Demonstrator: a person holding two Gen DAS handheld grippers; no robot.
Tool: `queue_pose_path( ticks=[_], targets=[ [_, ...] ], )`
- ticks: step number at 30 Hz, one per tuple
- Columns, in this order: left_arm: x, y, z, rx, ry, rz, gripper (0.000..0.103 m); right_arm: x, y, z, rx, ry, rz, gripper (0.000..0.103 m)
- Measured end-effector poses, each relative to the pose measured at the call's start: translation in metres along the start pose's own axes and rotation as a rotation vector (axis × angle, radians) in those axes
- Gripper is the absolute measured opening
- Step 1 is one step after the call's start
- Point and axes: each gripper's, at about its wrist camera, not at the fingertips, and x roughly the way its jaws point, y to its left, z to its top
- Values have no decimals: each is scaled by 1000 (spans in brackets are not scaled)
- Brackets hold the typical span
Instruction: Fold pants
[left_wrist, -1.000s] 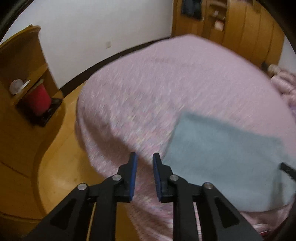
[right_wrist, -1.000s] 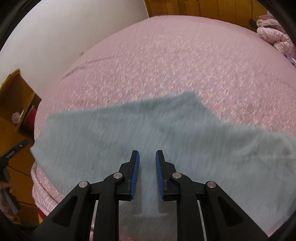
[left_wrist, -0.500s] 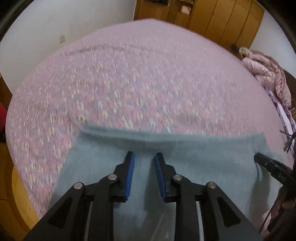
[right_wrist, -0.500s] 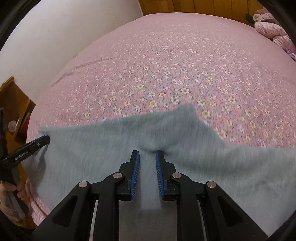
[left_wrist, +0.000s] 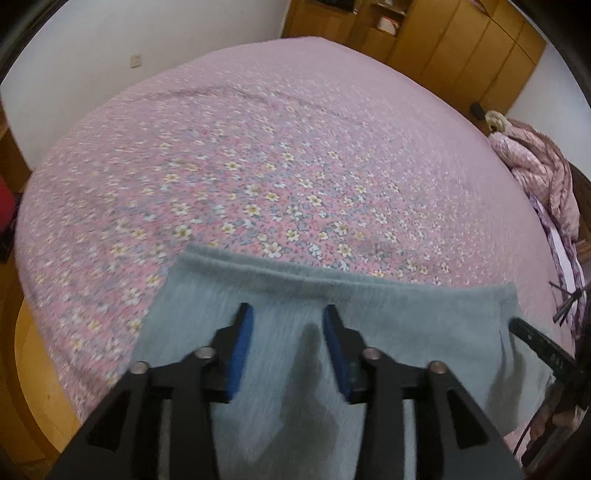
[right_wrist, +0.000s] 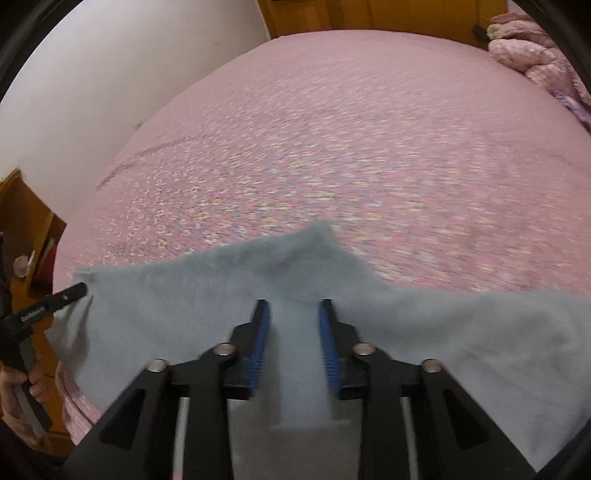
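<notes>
Hovering with both my left fingers (left_wrist: 288, 325) and right fingers (right_wrist: 291, 317) spread above the soft, limp grey pants (left_wrist: 388, 325) at lower frame on the bed (left_wrist: 295, 147), I'd pinch their hemmed edge.

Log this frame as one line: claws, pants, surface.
left claw open over pants | right claw open over pants | pants on floral bedspread
</notes>
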Motion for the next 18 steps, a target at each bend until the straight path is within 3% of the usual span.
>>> queue_pose_path(
  ticks=[8, 18],
  targets=[
    [-27, -12, -24, 24, 0, -2, 58, -48, -47, -48, 7, 7, -81, 36],
    [-29, -51, -38, 110, 31, -1, 63, -93, -114, -93, 184, -28, -105, 36]
  ],
)
